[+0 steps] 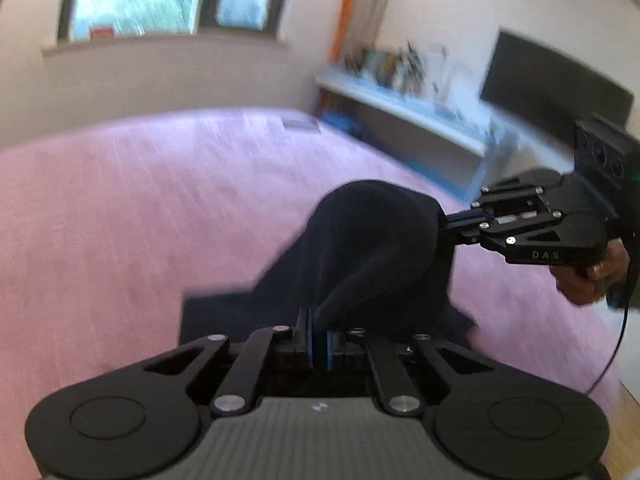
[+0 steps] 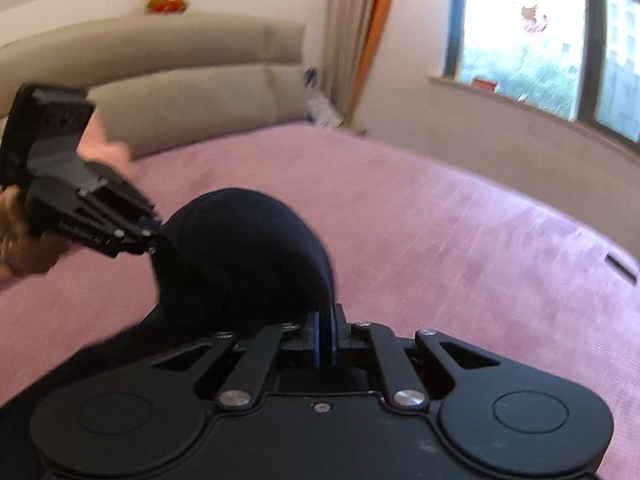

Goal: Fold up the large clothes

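My left gripper [image 1: 319,334] pinches the dark cloth [image 1: 372,248] tight between its blue pads. My right gripper [image 2: 325,330] pinches another bit of it the same way. The cloth is lifted in a hump over the pink bed [image 1: 140,208], with its low end lying flat on the bed. Only the left view shows the white shelf [image 1: 404,108] and the black screen [image 1: 552,80] past the bed. Only the right view shows the beige headboard [image 2: 180,80]. Both views are blurry. The hump hides the bed behind it.
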A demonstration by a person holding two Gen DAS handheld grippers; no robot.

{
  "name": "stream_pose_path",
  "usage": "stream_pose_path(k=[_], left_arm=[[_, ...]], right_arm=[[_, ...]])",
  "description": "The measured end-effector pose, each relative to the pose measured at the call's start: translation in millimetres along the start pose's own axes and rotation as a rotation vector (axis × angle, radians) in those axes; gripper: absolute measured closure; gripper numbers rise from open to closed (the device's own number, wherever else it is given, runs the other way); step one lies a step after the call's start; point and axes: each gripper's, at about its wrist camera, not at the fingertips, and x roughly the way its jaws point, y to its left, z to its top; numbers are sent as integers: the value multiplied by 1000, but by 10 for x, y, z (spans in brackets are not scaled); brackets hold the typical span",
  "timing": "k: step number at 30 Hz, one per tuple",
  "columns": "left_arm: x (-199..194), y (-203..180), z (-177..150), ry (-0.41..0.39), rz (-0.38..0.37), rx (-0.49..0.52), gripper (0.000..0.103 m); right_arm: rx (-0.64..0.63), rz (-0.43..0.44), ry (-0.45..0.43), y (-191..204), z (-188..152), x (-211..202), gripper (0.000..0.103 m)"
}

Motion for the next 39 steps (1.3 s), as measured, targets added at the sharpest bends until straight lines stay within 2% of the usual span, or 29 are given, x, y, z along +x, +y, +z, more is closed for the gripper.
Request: stream_pose_path(k=[2, 3, 5, 7, 8, 9, 10, 12, 13, 15, 16, 18, 20, 22, 24, 26, 27, 28, 29, 30, 31, 32, 34, 35, 36, 37, 38, 39], left_arm=[[20, -160, -343, 116, -1, -7, 89], [49, -207, -528, 178, 4, -22, 87], [54, -289, -909, 290, 27, -70, 87], [-47, -355, -1209, 346, 16, -162, 86], [-110, -377, -1285, 344, 15, -205, 85], [-181, -389, -1334, 325, 24, -248, 81], [-243, -381, -1350, 297, 31, -291, 80], [-312, -328, -1305, 232, 55, -343, 71], [-314, -280, -1247, 196, 80, -363, 66], [-279, -133, -1083, 116, 129, -401, 46], [-246, -42, -1005, 78, 158, -422, 43], [-120, 35, -868, 50, 170, -450, 42], [6, 20, -774, 44, 152, -451, 41], [107, -41, -748, 60, 93, -470, 41], [216, -130, -776, 73, 35, -488, 36], [343, -222, -831, 97, 24, -475, 36], [429, -246, -853, 121, 17, -479, 43], [523, -257, -884, 145, 11, -480, 51], [577, -265, -897, 159, 10, -474, 76], [603, -263, -909, 160, 14, -465, 87], [569, -258, -908, 144, 9, -464, 86], [554, -210, -880, 123, -2, -471, 86], [416, -197, -878, 80, -35, -484, 80], [367, -169, -872, 61, -55, -492, 72], [325, -137, -866, 46, -77, -499, 60], [277, -102, -867, 27, -100, -508, 53], [216, -76, -881, 6, -110, -524, 40], [181, -48, -887, -10, -111, -538, 33]], right_arm=[[-91, -2, 117, 304, -333, -19, 86], [-121, 28, 178, 435, -512, -26, 83], [-148, 76, 280, 645, -818, -83, 83], [-105, 85, 354, 711, -983, -115, 80], [-59, 77, 372, 697, -1023, -139, 77], [6, 65, 371, 637, -1026, -158, 66], [73, 50, 359, 559, -1002, -156, 44], [250, 23, 317, 343, -892, -98, 28], [333, 23, 298, 226, -828, -48, 29], [513, 7, 265, -1, -708, 91, 28], [585, -13, 264, -70, -678, 164, 27], [702, -37, 262, -185, -626, 334, 28], [763, -48, 281, -196, -659, 402, 28], [831, -48, 309, -175, -697, 461, 28], [884, -41, 331, -136, -782, 452, 28], [922, -46, 364, -32, -884, 449, 27], [935, -39, 372, -77, -933, 525, 28], [943, -34, 380, -41, -967, 581, 32], [940, -26, 389, -14, -963, 626, 44], [930, 2, 374, 13, -922, 665, 81], [910, 35, 334, 35, -848, 653, 92], [887, 60, 288, 35, -771, 605, 92], [823, 116, 144, 59, -571, 327, 93], [803, 124, 97, 37, -515, 167, 93], [790, 115, 79, 0, -503, 40, 93], [780, 93, 79, -53, -535, -70, 93], [773, 62, 92, -107, -608, -165, 93], [767, 34, 117, -163, -720, -240, 93]])
